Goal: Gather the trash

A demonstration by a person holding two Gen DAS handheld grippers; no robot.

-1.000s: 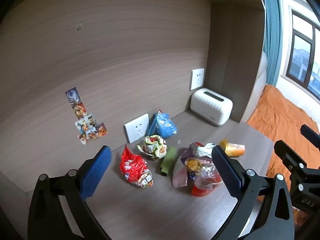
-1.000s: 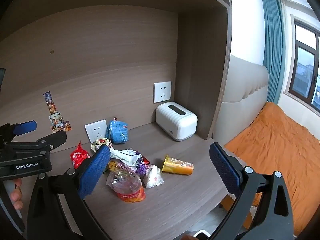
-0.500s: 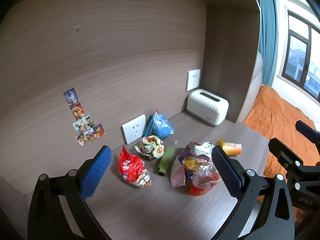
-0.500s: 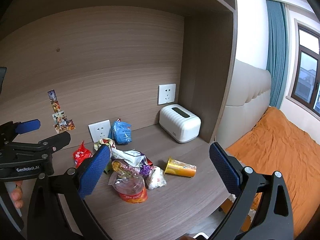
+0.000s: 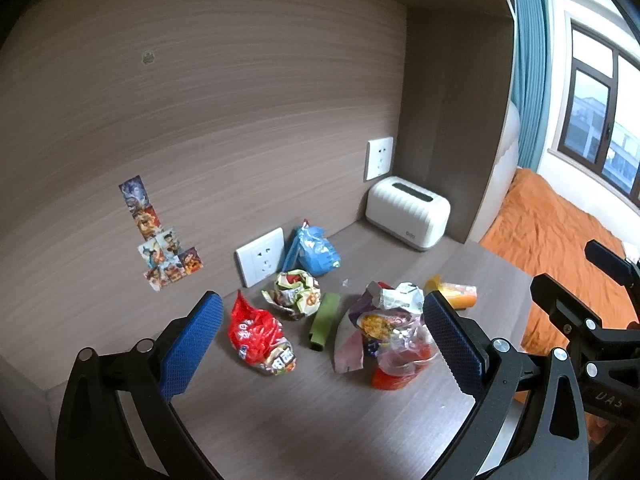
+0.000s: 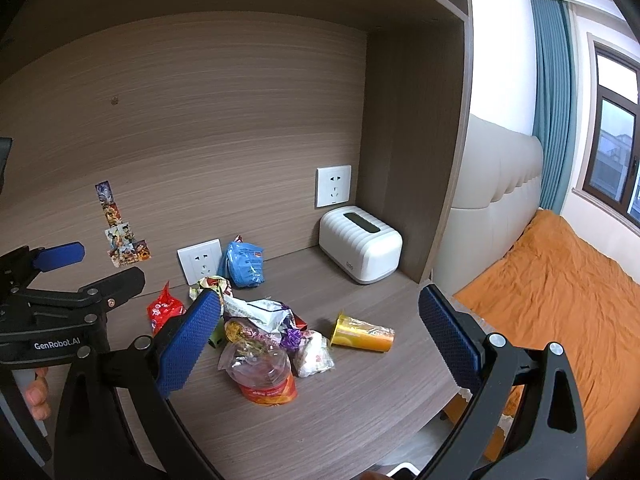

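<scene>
Both the left tongs (image 5: 320,344) and the right tongs (image 6: 320,332) are held wide apart above the surface (image 6: 320,432), gripping nothing. The trash (image 6: 264,344) is heaped mid-surface, near a white box (image 6: 360,248).

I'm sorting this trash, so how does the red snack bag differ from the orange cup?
The red snack bag is crumpled soft film; the orange cup is rigid and lies on its side. The bag sits at the left of the litter, the cup at the right. Both rest on the desk, ungrasped.
</scene>
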